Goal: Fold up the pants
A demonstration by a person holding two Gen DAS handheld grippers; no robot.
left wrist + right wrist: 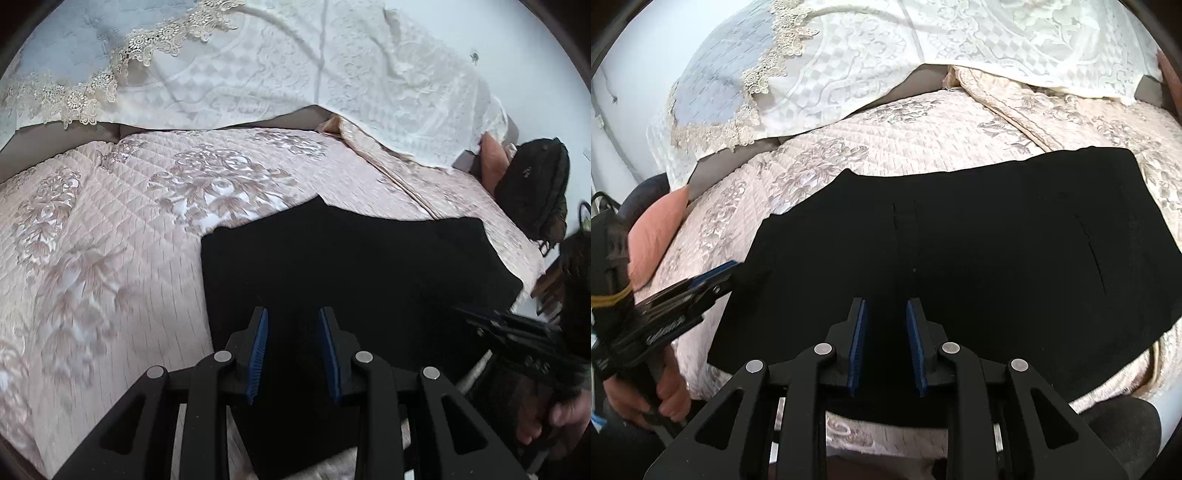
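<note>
Pants (pixel 960 258) cover quilted bedspread (pixel 110 240); both hand-held grippers, left (pixel 293 314) and right (pixel 885 304), released.

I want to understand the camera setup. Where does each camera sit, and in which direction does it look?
Left wrist: sits on the left gripper, looks forward and down along its open fingers at the black pants on the pink quilt; the right gripper and its hand show at right.
Right wrist: sits on the right gripper, looks over the pants; the left gripper shows at left, at the pants' edge.
Shared: pants, quilt, white lace cover.
</note>
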